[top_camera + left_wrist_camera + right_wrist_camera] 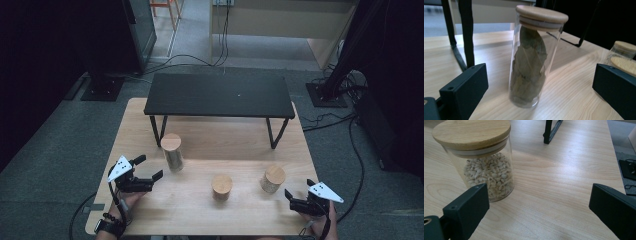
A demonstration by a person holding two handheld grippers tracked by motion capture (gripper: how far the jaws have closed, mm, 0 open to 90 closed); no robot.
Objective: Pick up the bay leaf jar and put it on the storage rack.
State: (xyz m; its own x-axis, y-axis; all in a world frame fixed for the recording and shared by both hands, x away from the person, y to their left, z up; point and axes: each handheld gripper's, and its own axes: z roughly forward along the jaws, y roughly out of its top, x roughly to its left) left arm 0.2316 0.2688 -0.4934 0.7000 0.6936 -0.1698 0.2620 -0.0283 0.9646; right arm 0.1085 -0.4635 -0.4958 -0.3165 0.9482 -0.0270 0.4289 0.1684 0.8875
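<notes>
1. The tall jar (531, 57) stands upright on the wooden table (200, 210), left of centre and just in front of the black shelf (218, 95). It is clear glass with a flat, round wooden lid and is packed with dry, brownish-green leaves.
2. The left gripper (146, 170) lies just left of the tall jar, jaws spread wide and holding nothing; in the left gripper view the jar stands between the jaws, touching neither.
3. The short jar (480, 160), glass with the same kind of lid, holds small pale grains; its lid is cut off by the top edge in the right gripper view.
4. The right gripper (299, 192) sits near the table's right front corner, jaws apart and empty, the short jar just beside its left jaw.
5. A middle jar (221, 187) stands between the two; its contents are too small to make out.
6. Both hands come in low, wrists cut off by the bottom edge.
</notes>
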